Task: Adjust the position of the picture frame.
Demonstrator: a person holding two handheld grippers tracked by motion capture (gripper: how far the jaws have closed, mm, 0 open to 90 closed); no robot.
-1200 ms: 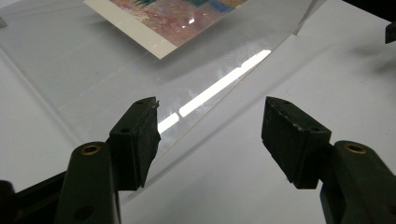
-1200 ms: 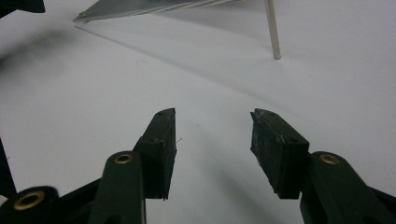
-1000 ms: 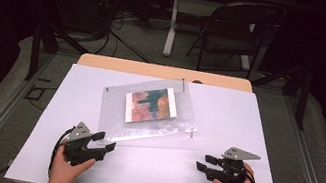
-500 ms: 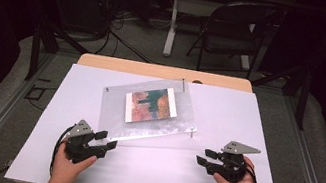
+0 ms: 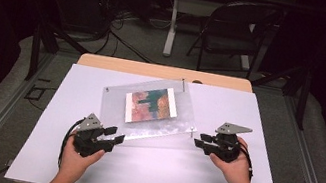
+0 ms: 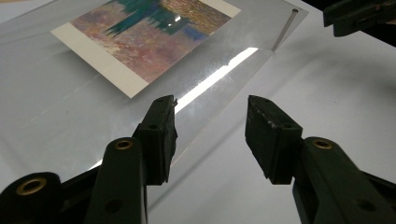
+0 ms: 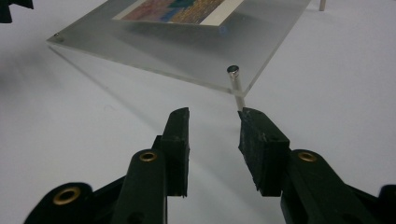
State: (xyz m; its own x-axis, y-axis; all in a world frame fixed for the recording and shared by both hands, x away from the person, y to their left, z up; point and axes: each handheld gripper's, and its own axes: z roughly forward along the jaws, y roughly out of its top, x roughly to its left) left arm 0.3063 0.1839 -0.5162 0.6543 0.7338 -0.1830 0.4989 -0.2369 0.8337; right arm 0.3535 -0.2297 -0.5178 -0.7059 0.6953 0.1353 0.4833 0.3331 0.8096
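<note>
High view: the left gripper (image 5: 110,136) and right gripper (image 5: 202,142) flank the clear frame (image 5: 147,111) on the white surface (image 5: 248,116). Both sets of fingers have just been closing, yet stand apart with nothing between them; a metal pin (image 7: 235,86) stands just beyond the right gripper.

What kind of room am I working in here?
Probably a lab or recording workspace, not a home: a white-covered table framed by black metal struts, loose cables on grey carpet behind it, and a black folding chair at a second desk.
</note>
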